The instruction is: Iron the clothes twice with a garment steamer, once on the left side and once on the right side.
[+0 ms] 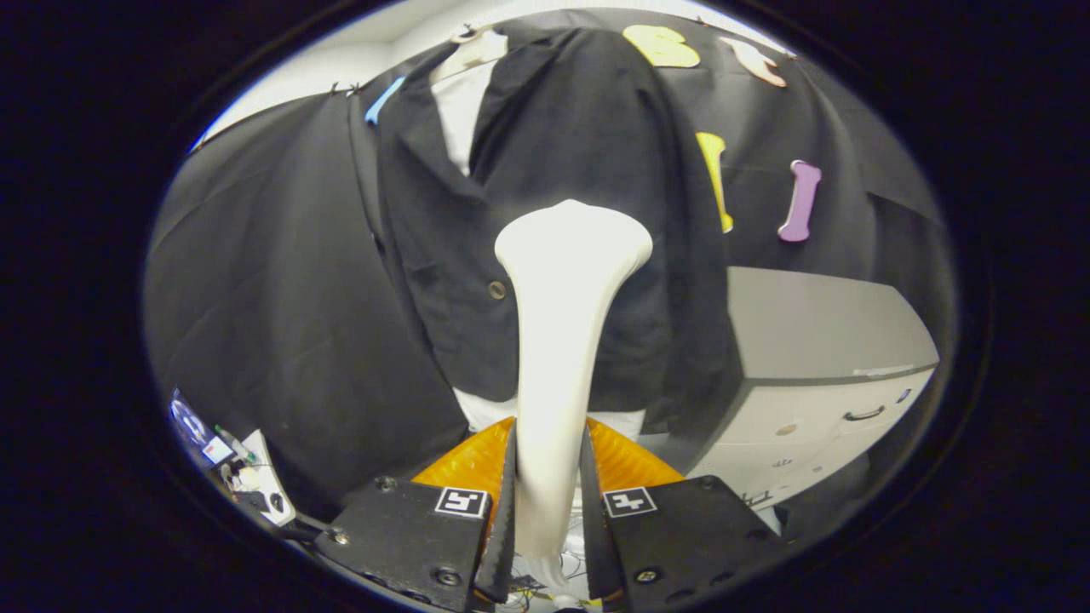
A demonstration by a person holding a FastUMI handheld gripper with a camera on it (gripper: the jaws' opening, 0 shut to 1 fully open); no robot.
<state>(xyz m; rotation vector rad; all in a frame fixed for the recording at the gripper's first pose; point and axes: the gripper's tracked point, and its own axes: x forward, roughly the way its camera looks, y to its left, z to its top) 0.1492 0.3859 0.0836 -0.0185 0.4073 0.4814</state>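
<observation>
Jaws clamped on our garment steamer [558, 358], both fingers of the gripper [549, 502] pressing its handle.
From the gripper view, we hold its head on the dark jacket [545, 170] front, right of the button [496, 289]; we judge a pass is underway, and next we need a steady stroke along the cloth.
</observation>
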